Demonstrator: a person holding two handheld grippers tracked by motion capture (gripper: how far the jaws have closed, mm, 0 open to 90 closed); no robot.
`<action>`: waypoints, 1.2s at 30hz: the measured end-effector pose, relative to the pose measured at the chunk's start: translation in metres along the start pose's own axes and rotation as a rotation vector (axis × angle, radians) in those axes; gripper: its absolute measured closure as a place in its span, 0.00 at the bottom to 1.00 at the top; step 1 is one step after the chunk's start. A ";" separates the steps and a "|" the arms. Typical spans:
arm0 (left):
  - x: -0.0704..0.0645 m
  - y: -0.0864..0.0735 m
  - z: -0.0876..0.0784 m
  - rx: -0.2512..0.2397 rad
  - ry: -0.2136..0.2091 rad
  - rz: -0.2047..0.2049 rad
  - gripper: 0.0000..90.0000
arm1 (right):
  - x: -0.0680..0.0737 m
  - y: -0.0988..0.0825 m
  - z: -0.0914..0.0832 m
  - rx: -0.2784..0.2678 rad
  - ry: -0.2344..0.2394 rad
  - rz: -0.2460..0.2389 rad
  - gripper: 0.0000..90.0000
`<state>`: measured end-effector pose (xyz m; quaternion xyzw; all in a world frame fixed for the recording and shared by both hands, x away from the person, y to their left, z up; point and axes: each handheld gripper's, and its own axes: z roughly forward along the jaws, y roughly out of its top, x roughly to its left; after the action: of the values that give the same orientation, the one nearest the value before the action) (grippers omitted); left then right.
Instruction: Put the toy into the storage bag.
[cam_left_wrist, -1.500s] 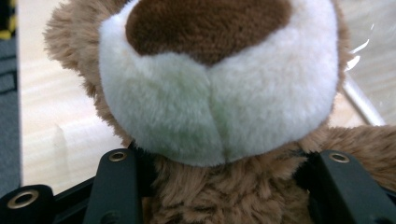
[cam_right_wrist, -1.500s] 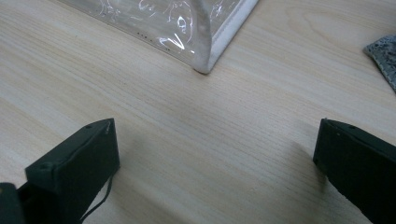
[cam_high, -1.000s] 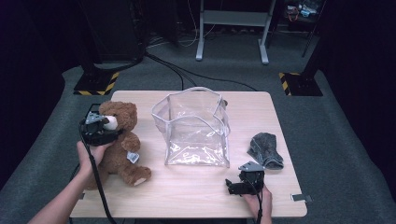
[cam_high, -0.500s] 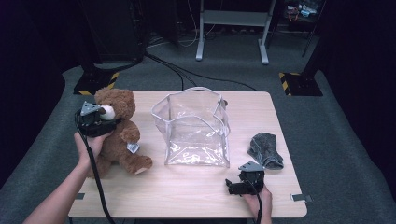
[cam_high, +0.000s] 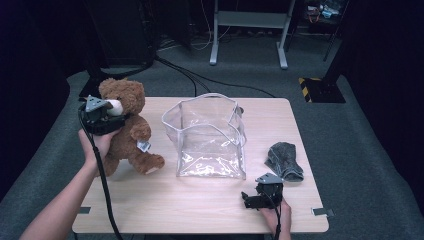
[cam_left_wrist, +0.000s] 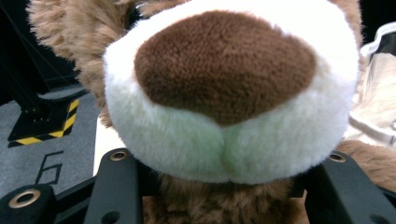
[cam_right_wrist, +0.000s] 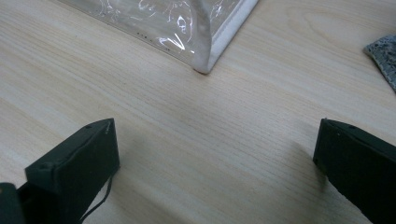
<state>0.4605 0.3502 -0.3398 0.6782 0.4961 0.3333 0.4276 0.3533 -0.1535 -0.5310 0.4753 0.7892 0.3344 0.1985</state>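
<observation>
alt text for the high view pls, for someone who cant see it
The left gripper grips a brown teddy bear at the neck, near the left edge of a wooden table. A clear plastic bag stands open mid-table, a grey cloth lies to its right, and the right gripper rests at the front edge.

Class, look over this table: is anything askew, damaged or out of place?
Nothing damaged. The clear bag stands open with buckled walls, a grey cloth lies crumpled beside it, and the left gripper clasps the teddy bear below its muzzle.

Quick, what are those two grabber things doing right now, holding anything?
Left gripper: closed on the teddy bear, just below its muzzle.
Right gripper: open, holding nothing, fingers spread over the table.
</observation>
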 end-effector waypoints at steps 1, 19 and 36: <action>0.000 0.003 0.000 -0.007 0.004 0.002 0.53 | 0.000 0.000 0.000 0.000 0.001 0.001 0.00; 0.002 0.045 -0.004 -0.073 0.072 0.016 0.53 | 0.000 0.000 0.000 0.000 0.000 0.000 0.00; 0.000 0.090 -0.008 -0.138 0.142 0.022 0.52 | 0.000 0.000 0.000 0.000 0.000 0.001 0.00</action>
<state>0.4888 0.3395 -0.2548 0.6272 0.4935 0.4186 0.4334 0.3533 -0.1535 -0.5310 0.4756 0.7890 0.3344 0.1985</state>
